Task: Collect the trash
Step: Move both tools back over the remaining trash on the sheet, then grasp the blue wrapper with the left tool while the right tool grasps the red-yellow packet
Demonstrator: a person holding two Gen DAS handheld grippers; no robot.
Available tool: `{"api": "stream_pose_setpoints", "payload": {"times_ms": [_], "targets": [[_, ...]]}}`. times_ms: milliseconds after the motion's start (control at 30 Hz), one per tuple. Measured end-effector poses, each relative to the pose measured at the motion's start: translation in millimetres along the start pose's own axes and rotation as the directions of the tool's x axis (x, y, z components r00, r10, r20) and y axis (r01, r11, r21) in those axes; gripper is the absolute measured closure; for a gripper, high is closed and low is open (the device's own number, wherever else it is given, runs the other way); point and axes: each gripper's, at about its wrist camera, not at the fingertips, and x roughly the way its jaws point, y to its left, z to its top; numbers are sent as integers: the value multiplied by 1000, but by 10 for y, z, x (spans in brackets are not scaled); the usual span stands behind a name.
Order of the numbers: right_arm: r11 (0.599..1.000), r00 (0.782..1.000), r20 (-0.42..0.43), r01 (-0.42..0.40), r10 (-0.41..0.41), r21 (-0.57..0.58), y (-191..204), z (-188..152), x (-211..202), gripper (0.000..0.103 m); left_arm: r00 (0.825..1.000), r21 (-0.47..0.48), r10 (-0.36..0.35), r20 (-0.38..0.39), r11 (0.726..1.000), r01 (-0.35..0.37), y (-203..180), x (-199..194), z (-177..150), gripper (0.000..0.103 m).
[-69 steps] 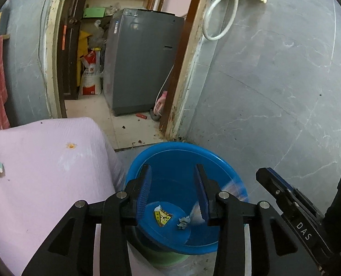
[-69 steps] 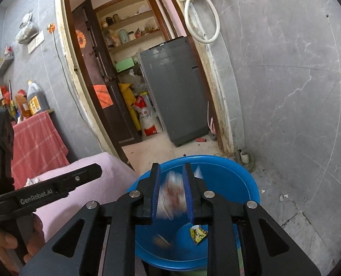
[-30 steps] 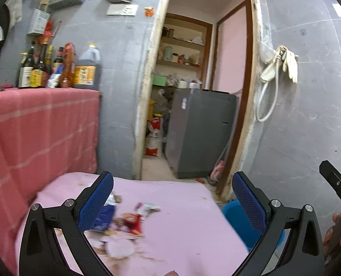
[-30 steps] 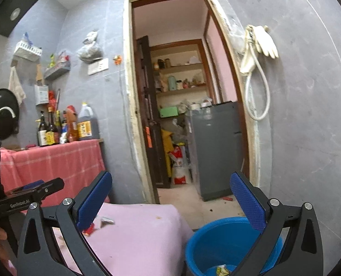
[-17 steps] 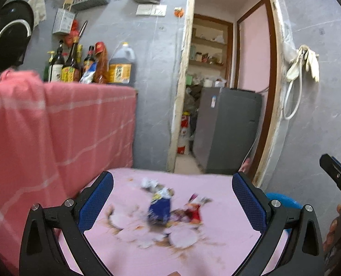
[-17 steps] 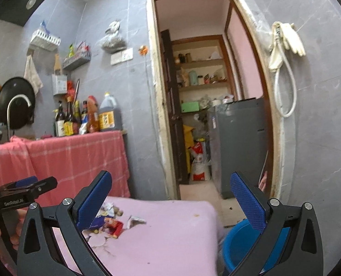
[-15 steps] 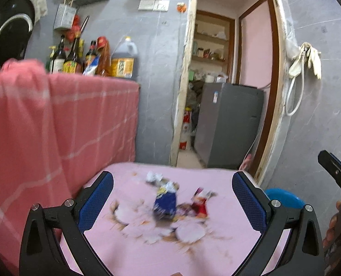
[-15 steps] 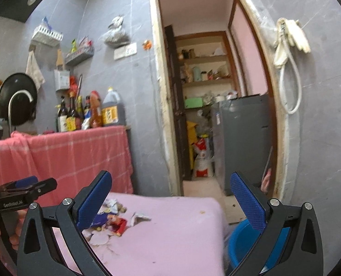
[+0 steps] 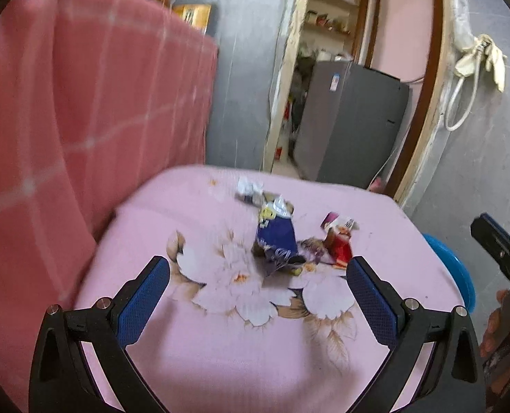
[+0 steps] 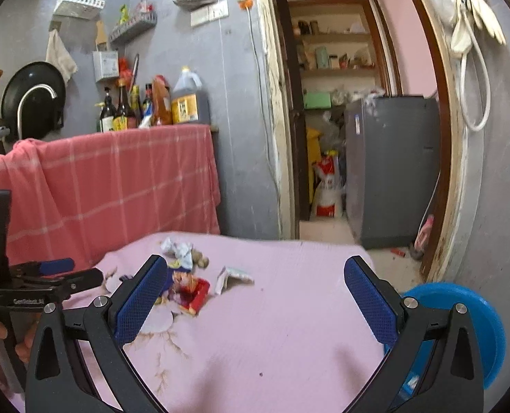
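Left tongs: my left gripper (image 9: 257,297) stands spread wide with nothing between its blue pads, above the pink cloth and aimed at the litter.
Right tongs: my right gripper (image 10: 256,298) is likewise released and empty, over the same cloth.
Bin: the blue basin (image 10: 475,313) sits on the floor just beside the table's right edge; a scrap shows low inside it, too small to identify.
Trash: a cluster lies on the far-middle of the cloth, comprising a blue snack wrapper (image 9: 275,234), a red wrapper (image 9: 339,241) just beside it, and crumpled silver foil (image 9: 250,189) behind them.
Surface: pink tablecloth (image 9: 241,354) with a printed flower pattern beneath the litter.
Room: grey walls; a red checked cloth (image 10: 117,186) draped over a counter to the left; an open doorway with a grey appliance (image 10: 389,168) beyond it.
Right view only: sauce bottles (image 10: 151,106) on the counter, a black pan (image 10: 34,96) on the wall, and a folded white packet (image 10: 232,277) lying apart from the cluster.
Left view only: the wrappers seen nearly head-on, though blurred.
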Motion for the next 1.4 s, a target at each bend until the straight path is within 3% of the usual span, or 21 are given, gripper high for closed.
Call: {"api": "stream_pose_setpoints", "payload": {"times_ms": [200,433,633,867,933,1133,1300,1400], "targets": [[999,994,-106,-25,28,24,-36,-87,234,0,999,-70,-33,-35,997,31,76,130,56,6],[994,972,-212,-94,105,59,30,-80,563,2,993,-142,-76,-89,988,63,98,277,171,35],[980,936,-294,-166,192,112,134,-78,920,28,976,-220,-145,-160,970,108,173,409,151,58],[959,897,-353,-212,266,186,193,-108,1200,40,968,-284,-164,-190,953,106,326,434,127,82],[956,882,-378,-228,283,184,259,-133,1252,45,967,-296,-168,-192,949,106,347,406,129,85],[955,859,-420,-242,293,172,391,-171,1355,48,964,-291,-163,-209,952,98,297,435,127,89],[943,847,-420,-264,326,202,366,-191,1371,62,959,-298,-176,-221,949,106,300,433,108,88],[937,844,-415,-270,340,220,335,-202,1363,63,952,-298,-196,-236,947,121,288,439,85,88]]}}
